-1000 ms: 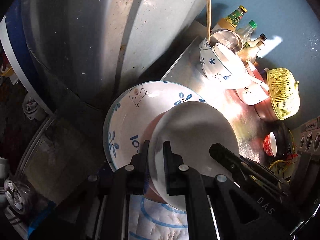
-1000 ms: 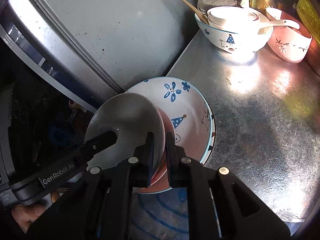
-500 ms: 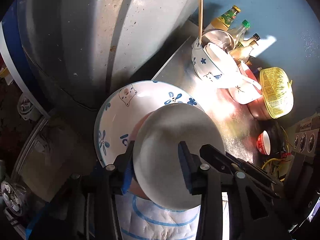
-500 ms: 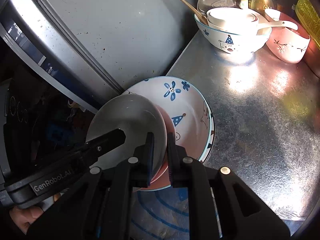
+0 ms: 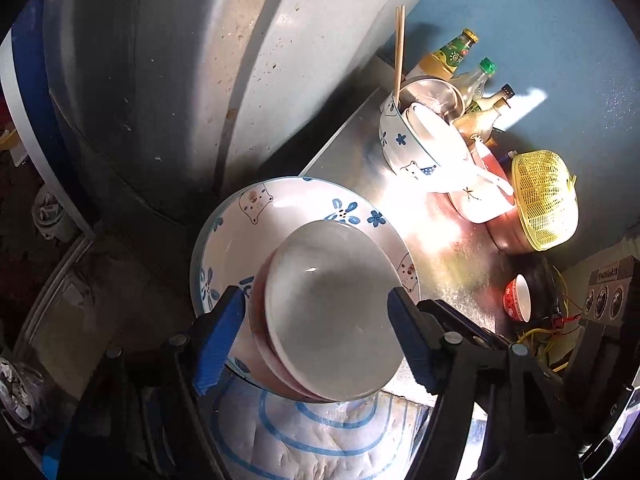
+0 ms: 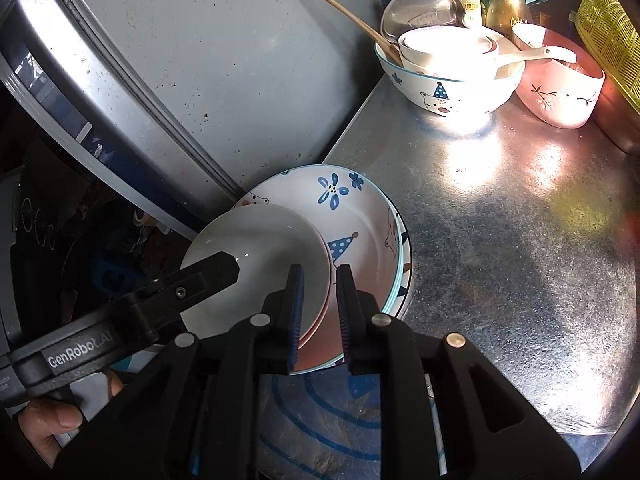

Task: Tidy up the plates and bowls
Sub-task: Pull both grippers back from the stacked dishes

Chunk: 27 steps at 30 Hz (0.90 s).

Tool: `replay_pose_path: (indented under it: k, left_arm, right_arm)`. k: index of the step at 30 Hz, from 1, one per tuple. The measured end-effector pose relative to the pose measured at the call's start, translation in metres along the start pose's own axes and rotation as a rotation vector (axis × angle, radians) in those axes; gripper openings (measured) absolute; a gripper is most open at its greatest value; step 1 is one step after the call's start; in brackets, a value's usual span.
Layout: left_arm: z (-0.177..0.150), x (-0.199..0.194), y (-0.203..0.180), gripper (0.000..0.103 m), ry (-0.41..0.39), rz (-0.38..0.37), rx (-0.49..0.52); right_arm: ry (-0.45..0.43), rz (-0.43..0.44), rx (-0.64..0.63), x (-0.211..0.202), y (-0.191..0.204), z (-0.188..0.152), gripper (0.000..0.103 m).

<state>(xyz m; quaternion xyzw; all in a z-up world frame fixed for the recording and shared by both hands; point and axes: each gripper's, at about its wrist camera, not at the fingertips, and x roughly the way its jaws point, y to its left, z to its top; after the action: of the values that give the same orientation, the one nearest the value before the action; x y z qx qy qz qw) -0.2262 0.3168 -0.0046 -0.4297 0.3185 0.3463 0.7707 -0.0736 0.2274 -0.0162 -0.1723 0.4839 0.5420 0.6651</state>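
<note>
A white plate lies on a pink plate, stacked in a big blue-flowered plate at the near left corner of the metal counter. My left gripper is open, its fingers on either side of the white plate. My right gripper has its jaws a little apart around the near rims of the white plate and pink plate, without visibly pinching them. The left gripper's finger shows over the white plate in the right wrist view.
A blue-patterned bowl with stacked white bowls, chopsticks and a spoon stands at the back, with a pink bowl, bottles, a yellow basket and a small red cup. A grey fridge wall stands left. A blue-striped cloth lies below.
My left gripper has opened from pinching the white plate's rim to wide apart. My right gripper's jaws have parted slightly. The plates rest on the flowered plate.
</note>
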Motion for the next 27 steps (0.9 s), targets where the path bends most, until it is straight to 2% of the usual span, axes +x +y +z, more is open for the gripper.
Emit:
replay_pose_path:
  k: [2,4,5,6,7,9,18,27]
  left_arm:
    - [0.0,-0.001,0.001,0.08,-0.002,0.003,-0.001]
    - [0.0,-0.003,0.001,0.086,-0.006,0.01,0.0]
    - [0.0,-0.004,0.001,0.088,-0.009,0.009,-0.002]
    - [0.001,-0.005,0.002,0.095,-0.014,0.006,-0.008]
    - [0.001,-0.007,0.002,0.1,-0.021,0.009,-0.01]
    - [0.002,-0.009,0.0,0.1,-0.03,0.018,0.0]
    - [-0.001,-0.012,-0.013,0.102,-0.04,0.07,0.066]
    - [-0.001,-0.012,-0.045,0.102,-0.046,0.056,0.148]
  right_arm:
    - [-0.003,-0.004,0.003,-0.003,-0.001,0.0,0.019]
    - [-0.004,-0.002,0.012,-0.005,-0.003,0.0,0.028]
    - [-0.009,0.0,0.017,-0.007,-0.005,-0.001,0.045]
    - [-0.016,0.001,0.024,-0.009,-0.007,-0.002,0.062]
    - [-0.023,-0.004,0.034,-0.01,-0.009,-0.003,0.069]
    - [-0.032,0.007,0.057,-0.013,-0.015,-0.004,0.085]
    - [-0.08,-0.032,0.138,-0.035,-0.047,-0.006,0.103]
    - [-0.127,-0.054,0.203,-0.062,-0.079,-0.011,0.103]
